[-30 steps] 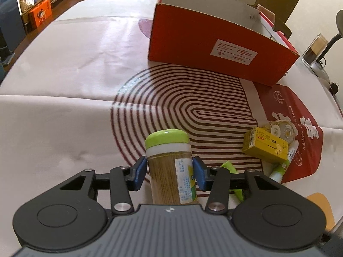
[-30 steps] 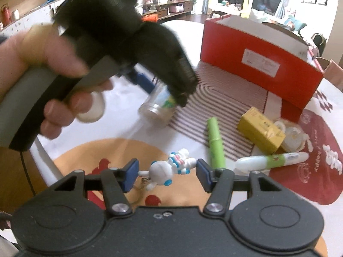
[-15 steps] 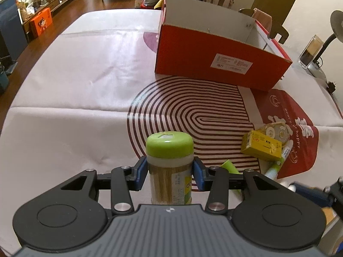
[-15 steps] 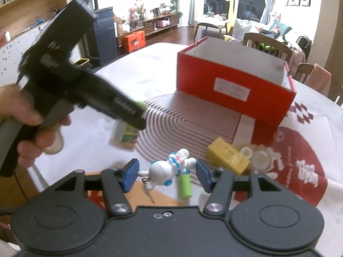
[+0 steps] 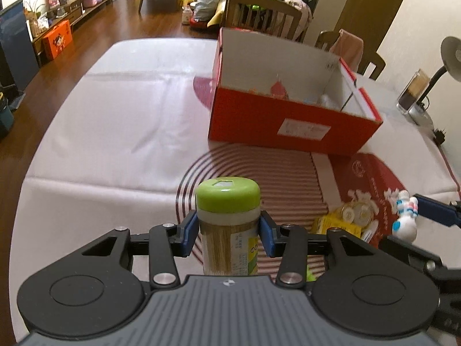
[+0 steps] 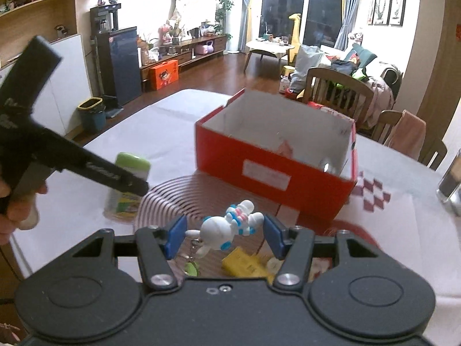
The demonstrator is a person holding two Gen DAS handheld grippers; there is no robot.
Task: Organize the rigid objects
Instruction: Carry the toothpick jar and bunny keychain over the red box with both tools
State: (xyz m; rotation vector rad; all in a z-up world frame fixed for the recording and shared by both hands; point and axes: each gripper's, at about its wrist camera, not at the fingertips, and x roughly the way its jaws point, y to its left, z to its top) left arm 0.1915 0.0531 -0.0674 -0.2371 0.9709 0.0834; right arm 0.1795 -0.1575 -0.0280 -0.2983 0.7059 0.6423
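My left gripper (image 5: 228, 235) is shut on a toothpick jar with a green lid (image 5: 227, 225) and holds it upright above the table, short of the open red box (image 5: 291, 121). The jar also shows in the right wrist view (image 6: 129, 184), left of the box (image 6: 273, 170). My right gripper (image 6: 224, 233) is shut on a white astronaut keychain figure (image 6: 227, 229) and holds it in the air in front of the box. The figure also shows in the left wrist view (image 5: 404, 216).
A yellow small box (image 5: 337, 225) and a tape roll (image 5: 357, 209) lie on the patterned tablecloth (image 5: 115, 121) below the grippers. A lamp (image 5: 449, 63) and a glass (image 5: 412, 92) stand at the far right. Chairs stand behind the table.
Both grippers have risen and moved toward the red box, each carrying its object. The inside of the box has come into view.
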